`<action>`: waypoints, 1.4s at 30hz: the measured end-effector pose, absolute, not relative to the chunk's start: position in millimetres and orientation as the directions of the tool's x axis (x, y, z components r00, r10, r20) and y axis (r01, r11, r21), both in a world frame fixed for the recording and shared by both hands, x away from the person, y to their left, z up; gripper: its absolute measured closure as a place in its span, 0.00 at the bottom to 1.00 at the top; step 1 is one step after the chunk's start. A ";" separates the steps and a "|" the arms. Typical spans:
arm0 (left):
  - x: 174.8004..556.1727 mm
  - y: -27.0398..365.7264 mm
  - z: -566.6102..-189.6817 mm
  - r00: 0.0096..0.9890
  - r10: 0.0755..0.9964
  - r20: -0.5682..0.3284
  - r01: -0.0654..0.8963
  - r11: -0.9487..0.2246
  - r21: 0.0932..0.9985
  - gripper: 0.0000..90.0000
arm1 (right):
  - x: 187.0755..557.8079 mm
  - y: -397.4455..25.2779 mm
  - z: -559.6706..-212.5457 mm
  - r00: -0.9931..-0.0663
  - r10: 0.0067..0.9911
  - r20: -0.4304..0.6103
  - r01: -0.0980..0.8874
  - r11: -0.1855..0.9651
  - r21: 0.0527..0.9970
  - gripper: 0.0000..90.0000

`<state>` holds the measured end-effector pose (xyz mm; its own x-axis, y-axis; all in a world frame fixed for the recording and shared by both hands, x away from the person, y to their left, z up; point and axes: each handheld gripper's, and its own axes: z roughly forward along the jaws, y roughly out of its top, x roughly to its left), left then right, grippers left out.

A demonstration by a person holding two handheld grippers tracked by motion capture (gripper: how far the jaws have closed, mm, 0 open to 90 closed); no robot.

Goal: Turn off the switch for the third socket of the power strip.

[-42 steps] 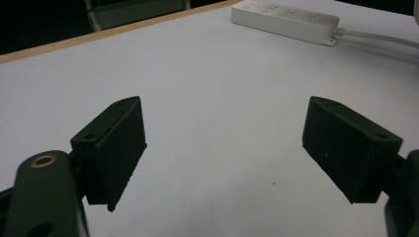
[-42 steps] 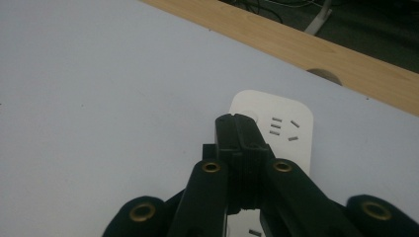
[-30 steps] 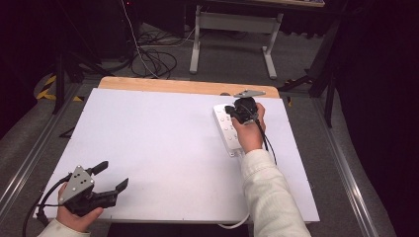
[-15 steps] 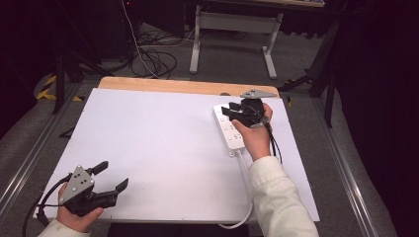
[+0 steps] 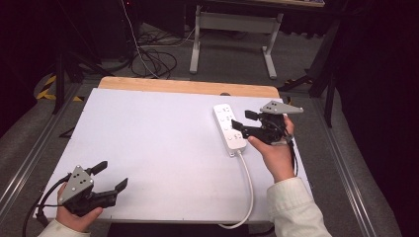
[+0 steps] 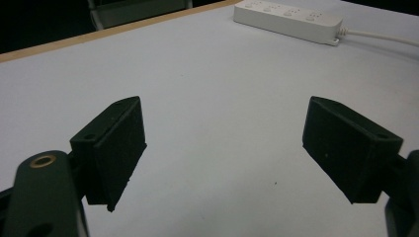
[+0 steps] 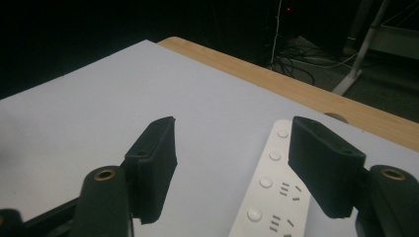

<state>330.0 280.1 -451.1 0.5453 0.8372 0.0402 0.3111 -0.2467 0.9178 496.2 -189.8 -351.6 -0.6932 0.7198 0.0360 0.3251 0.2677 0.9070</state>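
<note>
High view, left to right: my left gripper [image 5: 111, 176] sits at the table's [image 5: 163, 148] near left corner, jaws spread and empty, well away from the work. Toward the far right edge lies the power strip [image 5: 229, 126], its long axis running near to far. My right gripper [image 5: 238, 120], jaws spread, hovers over its right side, clearly the nearer hand.

Dark room, grey floor [image 5: 306, 69], cables [image 5: 153, 59]
</note>
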 end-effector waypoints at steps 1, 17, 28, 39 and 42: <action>330.2 280.1 -451.2 0.545 0.838 0.041 0.312 -0.248 0.917 0.19 | 491.9 -192.1 -351.8 -0.692 0.721 0.033 0.325 0.271 0.906 0.38; 331.3 281.6 -451.3 0.530 0.847 0.039 0.316 -0.240 0.918 0.19 | 439.7 -228.6 -370.9 -0.691 0.721 0.053 0.351 0.270 0.896 0.27; 331.8 282.5 -451.2 0.528 0.849 0.035 0.320 -0.237 0.917 0.18 | 410.8 -240.5 -404.0 -0.718 0.691 0.079 0.359 0.272 0.893 0.25; 331.9 287.6 -450.0 0.524 0.851 0.040 0.314 -0.236 0.919 0.18 | 391.1 -242.3 -454.2 -0.723 0.681 0.117 0.379 0.249 0.891 0.25; 332.4 289.3 -450.4 0.532 0.846 0.038 0.314 -0.239 0.919 0.18 | 385.7 -243.4 -462.4 -0.721 0.685 0.106 0.372 0.253 0.893 0.25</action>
